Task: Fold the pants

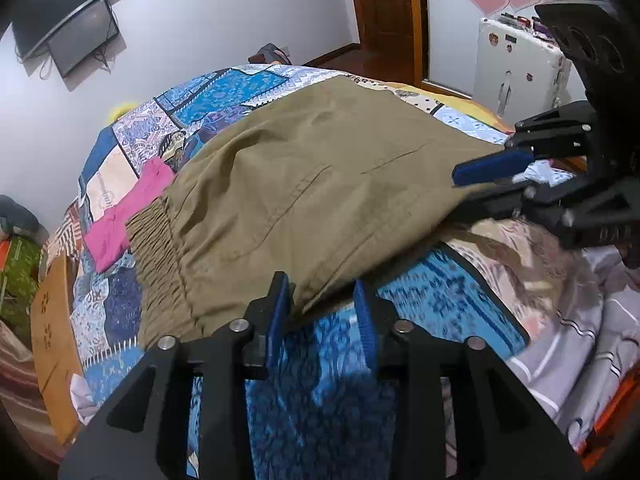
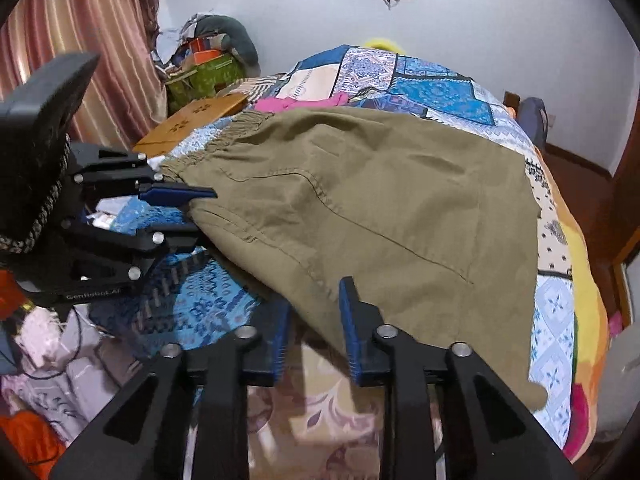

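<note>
The left claw [image 1: 324, 312] points forward low over the bed's near edge, its two blue-padded fingers [image 1: 278, 308] spread apart with nothing clamped between them. The right claw [image 2: 316, 320] sits alongside, also spread wide, fingers [image 2: 352, 320] level and parallel, each claw visible side-on from the other's camera.

The pants [image 1: 320, 184] [image 2: 372, 216] are khaki-olive cotton with a gathered elastic waistband [image 1: 158, 248] [image 2: 224, 136] and stitched pocket seams. They lie spread across a patchwork bed quilt, already doubled over (the fabric looks layered at the near edge). The waistband end sits beside a pink garment, while the near edge droops slightly off the quilt's blue panel, loosely rumpled.
</note>
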A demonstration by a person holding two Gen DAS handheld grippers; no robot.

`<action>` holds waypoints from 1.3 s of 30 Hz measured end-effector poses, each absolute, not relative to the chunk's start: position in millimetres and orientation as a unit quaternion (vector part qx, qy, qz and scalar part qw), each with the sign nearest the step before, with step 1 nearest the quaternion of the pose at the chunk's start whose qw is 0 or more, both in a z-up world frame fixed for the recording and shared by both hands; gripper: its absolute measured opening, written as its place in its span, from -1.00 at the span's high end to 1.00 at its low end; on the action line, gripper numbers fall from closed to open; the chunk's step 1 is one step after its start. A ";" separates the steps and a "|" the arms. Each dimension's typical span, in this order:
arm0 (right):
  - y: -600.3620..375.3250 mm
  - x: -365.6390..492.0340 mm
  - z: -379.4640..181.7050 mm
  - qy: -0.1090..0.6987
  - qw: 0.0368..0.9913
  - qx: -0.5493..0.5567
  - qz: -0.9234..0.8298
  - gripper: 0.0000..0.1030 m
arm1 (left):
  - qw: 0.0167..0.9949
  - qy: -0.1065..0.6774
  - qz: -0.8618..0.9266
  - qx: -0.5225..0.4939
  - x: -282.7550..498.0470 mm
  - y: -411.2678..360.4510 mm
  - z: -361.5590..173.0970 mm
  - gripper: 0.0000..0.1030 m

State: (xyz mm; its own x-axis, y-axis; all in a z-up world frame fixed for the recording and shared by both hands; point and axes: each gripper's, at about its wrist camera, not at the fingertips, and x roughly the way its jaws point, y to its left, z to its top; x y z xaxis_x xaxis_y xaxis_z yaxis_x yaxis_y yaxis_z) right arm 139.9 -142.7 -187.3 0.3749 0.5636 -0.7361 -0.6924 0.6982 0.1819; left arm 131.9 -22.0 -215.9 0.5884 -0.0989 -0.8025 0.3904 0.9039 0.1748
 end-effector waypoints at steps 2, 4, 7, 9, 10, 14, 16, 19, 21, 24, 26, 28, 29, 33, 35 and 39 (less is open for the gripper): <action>-148.7 139.4 -182.3 0.412 0.823 -0.067 0.384 0.51 | 0.877 0.432 -0.149 0.152 126.6 -15.7 -208.7 0.32; -153.1 138.6 -175.1 0.411 0.821 -0.053 0.392 0.50 | 0.880 0.428 -0.161 0.129 122.8 -9.7 -197.3 0.32; -154.7 138.6 -165.7 0.402 0.822 -0.035 0.402 0.50 | 0.892 0.412 -0.156 0.103 124.9 -2.1 -179.5 0.24; -151.6 140.6 -161.0 0.392 0.831 -0.027 0.395 0.50 | 0.899 0.404 -0.142 0.095 131.2 1.5 -174.2 0.17; -149.5 143.1 -160.9 0.391 0.832 -0.024 0.393 0.50 | 0.900 0.404 -0.134 0.089 136.0 4.0 -173.8 0.17; -137.6 156.1 -172.9 0.403 0.834 -0.011 0.378 0.50 | 0.895 0.432 -0.102 0.038 160.9 21.8 -188.5 0.17; -131.2 162.1 -189.2 0.421 0.831 -0.019 0.364 0.50 | 0.890 0.450 -0.067 0.037 169.4 31.3 -206.7 0.17; -133.9 164.8 -211.0 0.441 0.825 -0.025 0.353 0.49 | 0.883 0.464 -0.056 0.028 170.3 43.3 -227.3 0.18; -144.9 163.1 -211.4 0.435 0.829 -0.019 0.350 0.48 | 0.887 0.458 -0.058 0.033 164.5 44.2 -227.0 0.18; -161.5 162.4 -208.8 0.436 0.836 -0.024 0.331 0.48 | 0.888 0.455 -0.052 0.052 156.9 41.4 -223.6 0.18; -176.4 162.8 -210.1 0.440 0.841 -0.029 0.314 0.47 | 0.889 0.453 -0.031 0.064 153.1 44.9 -223.4 0.17; -196.4 162.8 -213.2 0.444 0.847 -0.029 0.293 0.47 | 0.889 0.453 -0.019 0.057 150.3 56.3 -224.6 0.15; -203.9 163.1 -215.1 0.446 0.851 -0.038 0.274 0.47 | 0.890 0.454 -0.016 0.048 148.9 62.6 -225.6 0.11; -232.9 162.5 -222.4 0.462 0.849 -0.006 0.256 0.18 | 0.888 0.459 -0.015 -0.002 146.9 84.4 -230.7 -0.16; -240.4 160.0 -224.2 0.461 0.856 -0.007 0.234 0.18 | 0.887 0.462 -0.015 -0.008 148.0 85.4 -234.4 -0.20; -246.4 158.5 -228.1 0.473 0.851 0.009 0.227 0.17 | 0.884 0.468 -0.013 -0.001 151.8 81.7 -229.2 -0.19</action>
State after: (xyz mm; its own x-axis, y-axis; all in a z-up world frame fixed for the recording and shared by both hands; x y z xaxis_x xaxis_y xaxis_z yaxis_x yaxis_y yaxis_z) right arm 158.5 -246.4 -228.1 0.4495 0.3950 -0.8012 -0.3786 0.8966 0.2297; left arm 151.8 81.7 -229.2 0.5614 -0.0247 -0.8271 0.0221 0.9996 -0.0148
